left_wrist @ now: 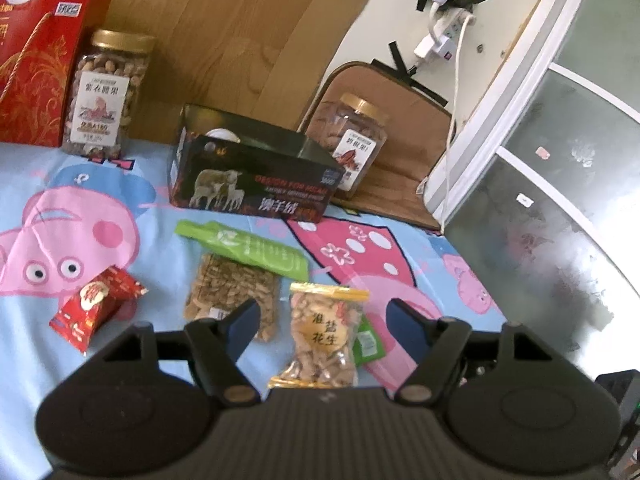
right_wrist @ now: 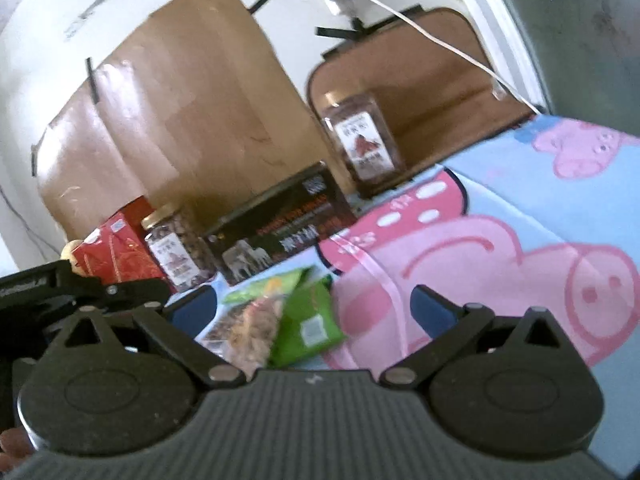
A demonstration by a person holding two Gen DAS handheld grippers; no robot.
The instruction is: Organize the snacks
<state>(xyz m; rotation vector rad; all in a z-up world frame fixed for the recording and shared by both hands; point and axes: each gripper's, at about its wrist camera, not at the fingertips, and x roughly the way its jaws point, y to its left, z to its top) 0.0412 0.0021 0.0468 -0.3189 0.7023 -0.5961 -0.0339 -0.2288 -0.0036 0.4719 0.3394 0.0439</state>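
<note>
The left tongs stand apart over a clear bag of peanuts with a yellow top strip; the bag lies between the pads without either pad pressing on it. The right tongs are spread wide and grip nothing, though a small green packet lies between their tips beside the same peanut bag.

Just past the left tongs lie a clear bag of nut pieces and a long green pouch, its lower edge overlapping the bag. A red wrapped snack sits apart to the left. All of these rest loose on a blue cartoon-pig cloth covering the bench.

Farther back stands an open dark box printed with sheep, with something white showing inside. A gold-lidded jar of nuts stands behind it on the left next to a red gift box, and a second jar stands on the right in front of a brown cushion.

Judging by this layout, the sorting is at an early stage: five small packs are still scattered, and the dark box, the likely container, appears to hold little. The peanut bag looks like the next pick.
</note>
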